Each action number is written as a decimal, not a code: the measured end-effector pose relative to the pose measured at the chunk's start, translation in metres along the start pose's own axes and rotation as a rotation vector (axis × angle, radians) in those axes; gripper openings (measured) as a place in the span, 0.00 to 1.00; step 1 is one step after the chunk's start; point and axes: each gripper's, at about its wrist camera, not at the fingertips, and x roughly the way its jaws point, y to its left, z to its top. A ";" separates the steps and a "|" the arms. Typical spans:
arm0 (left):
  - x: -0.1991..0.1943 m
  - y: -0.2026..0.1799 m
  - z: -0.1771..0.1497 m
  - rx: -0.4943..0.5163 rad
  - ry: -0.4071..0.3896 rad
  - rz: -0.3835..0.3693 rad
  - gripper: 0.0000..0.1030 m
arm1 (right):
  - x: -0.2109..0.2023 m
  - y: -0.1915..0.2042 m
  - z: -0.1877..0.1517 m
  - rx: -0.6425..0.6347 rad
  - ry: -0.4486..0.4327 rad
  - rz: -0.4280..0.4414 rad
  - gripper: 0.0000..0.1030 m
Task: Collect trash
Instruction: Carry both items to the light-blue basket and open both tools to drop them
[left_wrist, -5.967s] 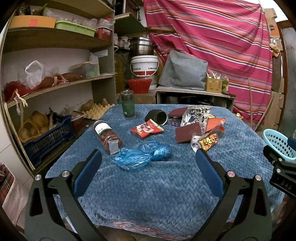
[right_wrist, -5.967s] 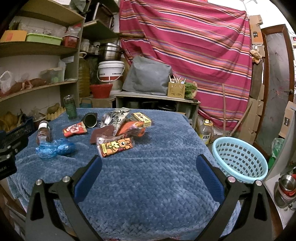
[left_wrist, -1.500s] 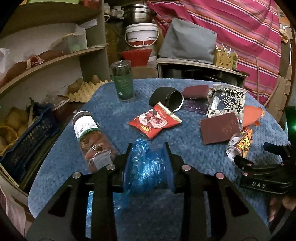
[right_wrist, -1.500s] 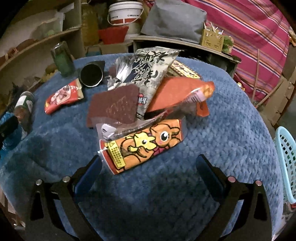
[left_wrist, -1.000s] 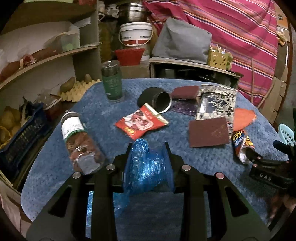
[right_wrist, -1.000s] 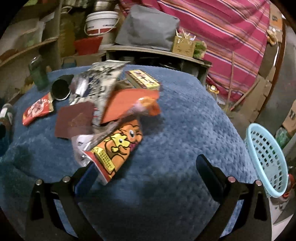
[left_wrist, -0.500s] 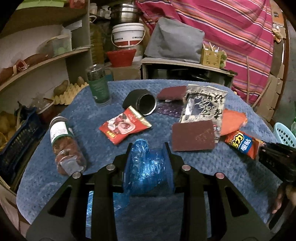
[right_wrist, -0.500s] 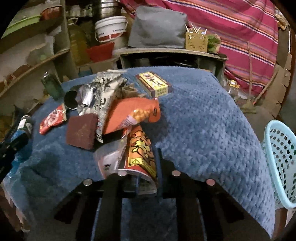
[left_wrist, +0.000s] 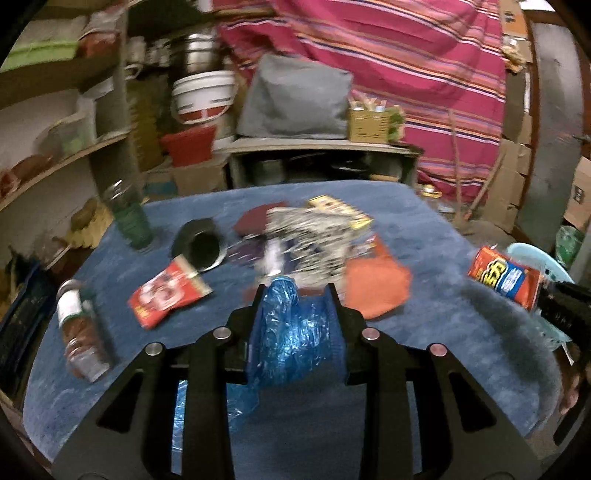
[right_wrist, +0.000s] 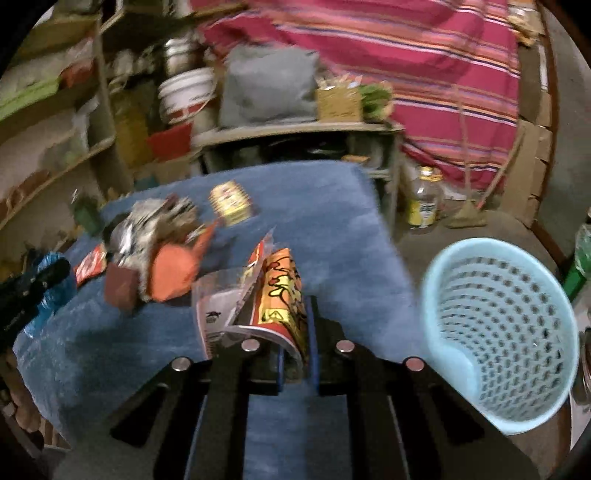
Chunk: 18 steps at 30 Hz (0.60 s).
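Blue bag (left_wrist: 291, 328) inside left gripper (left_wrist: 297, 295)

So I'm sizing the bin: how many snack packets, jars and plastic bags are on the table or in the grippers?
Snack packets: 4: red packet, orange packet, black-and-white packet, cartoon packet between the closing jaws of the right gripper
Jars: 2: green jar upright, fallen jar
Plastic bags: 1: blue bag in the left gripper
Total: 7

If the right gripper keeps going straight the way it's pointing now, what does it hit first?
Probably the blue table cover just ahead of the right gripper, which grips the orange snack wrapper. The basket sits off to the right; depth is unclear.
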 end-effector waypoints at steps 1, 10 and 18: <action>0.000 -0.009 0.002 0.014 -0.008 -0.007 0.28 | -0.006 -0.013 0.003 0.016 -0.016 -0.016 0.10; 0.009 -0.131 0.029 0.104 -0.061 -0.184 0.28 | -0.046 -0.121 0.011 0.118 -0.085 -0.178 0.10; 0.019 -0.225 0.040 0.161 -0.071 -0.317 0.28 | -0.047 -0.196 0.000 0.184 -0.060 -0.296 0.10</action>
